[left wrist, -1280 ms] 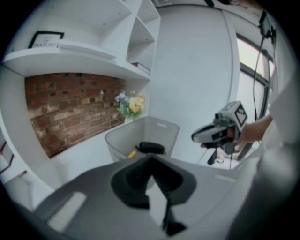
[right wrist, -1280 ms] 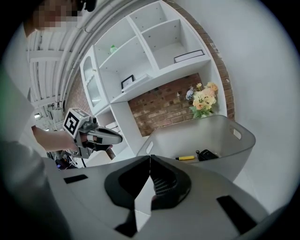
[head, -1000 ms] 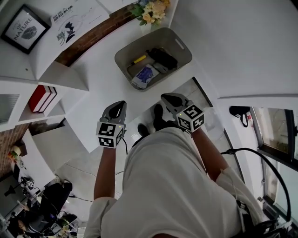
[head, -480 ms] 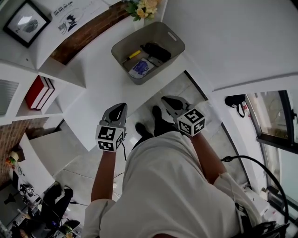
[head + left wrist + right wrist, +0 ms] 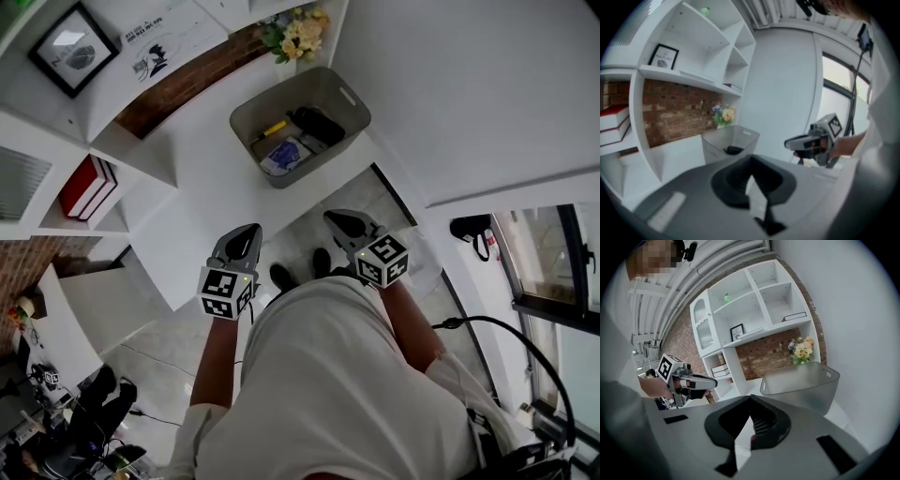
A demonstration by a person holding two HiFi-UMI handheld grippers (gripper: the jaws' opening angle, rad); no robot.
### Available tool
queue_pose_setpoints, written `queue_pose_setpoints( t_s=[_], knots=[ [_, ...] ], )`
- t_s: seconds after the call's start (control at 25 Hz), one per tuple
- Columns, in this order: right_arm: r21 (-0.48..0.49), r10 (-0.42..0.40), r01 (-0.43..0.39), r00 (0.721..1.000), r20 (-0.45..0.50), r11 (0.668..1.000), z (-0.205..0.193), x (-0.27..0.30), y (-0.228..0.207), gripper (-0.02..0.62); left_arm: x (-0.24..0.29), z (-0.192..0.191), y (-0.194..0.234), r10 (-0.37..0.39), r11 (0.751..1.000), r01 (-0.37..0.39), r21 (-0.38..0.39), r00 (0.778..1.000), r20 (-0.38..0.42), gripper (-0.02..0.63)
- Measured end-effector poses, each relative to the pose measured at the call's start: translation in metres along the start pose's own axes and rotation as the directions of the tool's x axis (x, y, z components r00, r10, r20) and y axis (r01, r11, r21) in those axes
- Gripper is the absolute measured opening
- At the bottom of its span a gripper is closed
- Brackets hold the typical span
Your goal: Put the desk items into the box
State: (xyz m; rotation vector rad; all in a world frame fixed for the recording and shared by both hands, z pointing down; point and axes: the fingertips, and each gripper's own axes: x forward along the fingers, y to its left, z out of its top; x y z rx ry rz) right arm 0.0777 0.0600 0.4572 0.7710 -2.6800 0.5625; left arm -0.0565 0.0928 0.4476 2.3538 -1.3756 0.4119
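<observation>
The grey box [image 5: 349, 92] stands on the white desk [image 5: 206, 178] by the wall. Inside it lie a yellow item [image 5: 274, 128], a black item [image 5: 319, 125] and a blue-and-white packet [image 5: 284, 155]. My left gripper [image 5: 249, 231] and right gripper [image 5: 335, 219] hang side by side in front of the body, over the floor and short of the desk edge. Both are shut with nothing in them. The box [image 5: 732, 139] shows ahead in the left gripper view beyond the shut jaws, with the right gripper [image 5: 788, 143] beside it. The right gripper view has the box [image 5: 801, 383] and the left gripper [image 5: 714, 380].
A vase of flowers [image 5: 295, 28] stands behind the box. White shelves at the left hold red books [image 5: 84, 187] and a framed picture [image 5: 70, 47]. The person's shoes [image 5: 300, 272] are on the tiled floor. A black cable [image 5: 506, 323] runs at the right.
The head view has shifted a little, so the box sits slightly differently in the picture. Both grippers stay shut, empty and in much the same place.
</observation>
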Motion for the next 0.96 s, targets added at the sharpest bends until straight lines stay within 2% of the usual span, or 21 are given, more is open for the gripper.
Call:
queue_pose_setpoints(
  t_s=[0.36,0.96],
  knots=[
    [-0.004,0.045,-0.045,0.999,-0.001,0.999,0.002,-0.008,-0.005,0.002,0.009,0.001,-0.013,0.023,1.0,-0.023,-0.017,1.0,-0.001,0.003],
    [-0.012,0.067,-0.067,0.998,0.002,0.998,0.011,-0.004,-0.013,0.002,0.028,0.008,-0.02,0.003,1.0,-0.003,-0.007,1.0,-0.011,0.003]
  ],
)
